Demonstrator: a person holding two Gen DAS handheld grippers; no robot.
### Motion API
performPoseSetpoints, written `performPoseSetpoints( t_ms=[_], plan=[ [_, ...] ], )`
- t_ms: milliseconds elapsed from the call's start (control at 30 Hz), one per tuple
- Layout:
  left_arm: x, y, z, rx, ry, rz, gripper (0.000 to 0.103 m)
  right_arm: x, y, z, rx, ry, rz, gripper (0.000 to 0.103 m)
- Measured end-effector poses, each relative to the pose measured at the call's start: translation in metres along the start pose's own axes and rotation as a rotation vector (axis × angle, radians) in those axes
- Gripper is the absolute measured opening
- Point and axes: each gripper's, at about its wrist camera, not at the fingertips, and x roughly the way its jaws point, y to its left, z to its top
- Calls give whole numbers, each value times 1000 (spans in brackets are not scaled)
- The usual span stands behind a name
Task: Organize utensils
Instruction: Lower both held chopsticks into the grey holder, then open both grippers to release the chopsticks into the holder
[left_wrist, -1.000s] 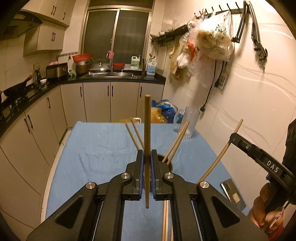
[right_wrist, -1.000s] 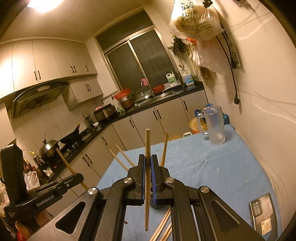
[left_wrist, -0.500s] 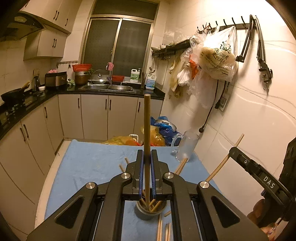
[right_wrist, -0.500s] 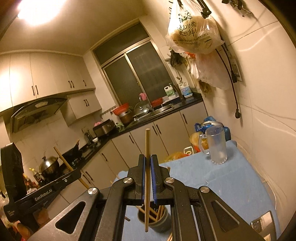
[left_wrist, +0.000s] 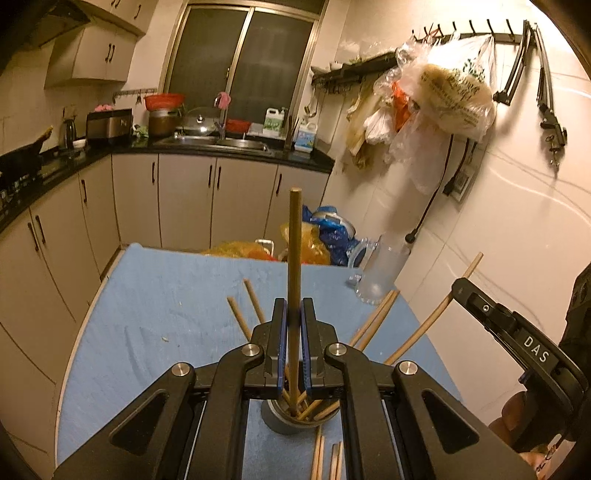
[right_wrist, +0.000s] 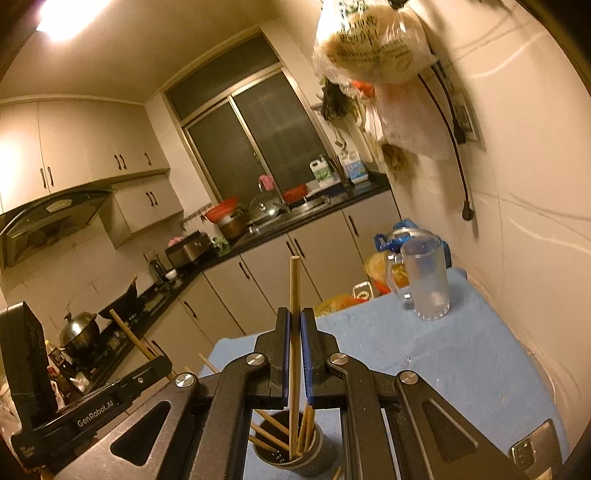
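My left gripper (left_wrist: 293, 314) is shut on a wooden chopstick (left_wrist: 294, 258) held upright, its lower tip hanging over a dark metal holder (left_wrist: 280, 422) that stands on the blue cloth with several chopsticks in it. My right gripper (right_wrist: 294, 321) is shut on another upright chopstick (right_wrist: 294, 295), whose tip reaches into the holder (right_wrist: 295, 463). Each gripper shows at the edge of the other's view: the right gripper (left_wrist: 456, 286) with its chopstick (left_wrist: 436, 317), and the left gripper (right_wrist: 168, 363) with its chopstick (right_wrist: 129, 336). Loose chopsticks (left_wrist: 321, 458) lie in front of the holder.
A clear glass mug (right_wrist: 426, 280) stands at the far right of the blue-covered table (left_wrist: 147, 314), near the white wall. A phone (right_wrist: 535, 448) lies at the table's near right. Plastic bags (left_wrist: 454, 88) hang from wall hooks. Cabinets and a sink counter (left_wrist: 221, 144) run beyond the table.
Both grippers have drawn back toward the near end of the table with their chopsticks. The holder, hidden behind the fingers before, now shows under both chopstick tips.
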Motion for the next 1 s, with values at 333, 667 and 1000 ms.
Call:
performPoseSetpoints(
  t_ms=[333, 667, 1000],
  plan=[
    [21, 7, -27, 7, 59, 14, 7, 27, -13, -24, 17, 94, -11, 6],
    [30, 8, -35, 29, 76, 21, 7, 46, -15, -41, 13, 153, -12, 7],
    [34, 9, -33, 20, 82, 27, 7, 55, -23, -43, 31, 188, -4, 7]
  ],
)
